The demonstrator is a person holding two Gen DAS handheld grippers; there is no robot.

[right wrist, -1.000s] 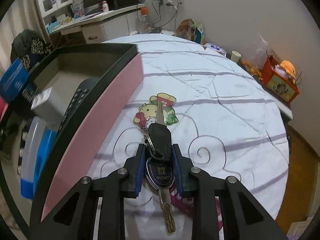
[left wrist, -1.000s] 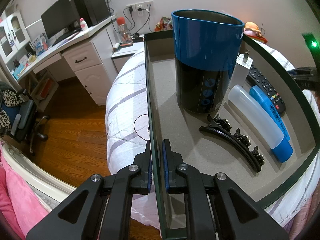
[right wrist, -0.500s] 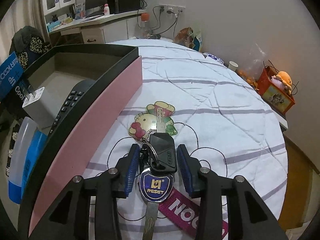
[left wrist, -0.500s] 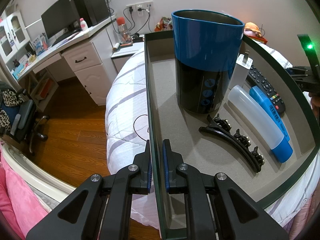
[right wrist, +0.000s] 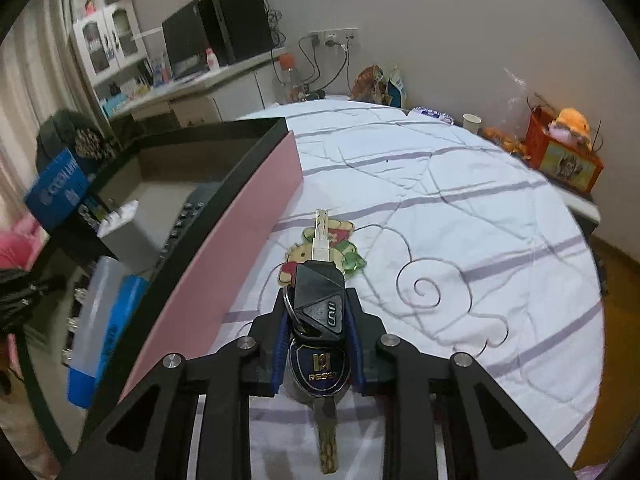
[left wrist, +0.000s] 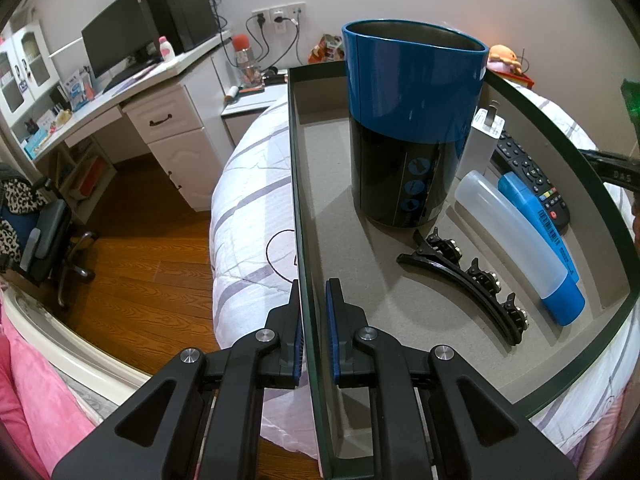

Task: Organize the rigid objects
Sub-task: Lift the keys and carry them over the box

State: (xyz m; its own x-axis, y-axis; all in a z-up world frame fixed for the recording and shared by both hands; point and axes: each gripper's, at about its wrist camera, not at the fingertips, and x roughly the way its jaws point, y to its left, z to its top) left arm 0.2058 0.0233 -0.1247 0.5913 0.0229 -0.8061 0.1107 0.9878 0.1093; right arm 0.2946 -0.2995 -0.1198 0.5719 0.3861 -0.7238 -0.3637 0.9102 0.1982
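Observation:
My left gripper (left wrist: 313,292) is shut on the near wall of a dark-rimmed tray (left wrist: 298,184) that rests on the bed. In the tray stand a tall blue and black canister (left wrist: 412,120), a black hair clip (left wrist: 464,280), a clear bottle with a blue cap (left wrist: 516,240), a blue box, a white charger (left wrist: 482,140) and a black remote (left wrist: 532,176). My right gripper (right wrist: 318,312) is shut on a bunch of keys (right wrist: 318,304) with a black fob, lifted off the bedspread beside the tray's pink outer wall (right wrist: 240,236). A cartoon keychain charm (right wrist: 340,240) hangs from the bunch.
The white quilted bedspread (right wrist: 460,220) stretches right of the tray. A white desk with a monitor (left wrist: 132,36) stands at the back left, wooden floor (left wrist: 132,264) below it. A red box with plush toys (right wrist: 564,156) sits by the far wall.
My right gripper had opened around the keys half a second ago; now it is shut on them and has lifted them. The left gripper and tray have not moved.

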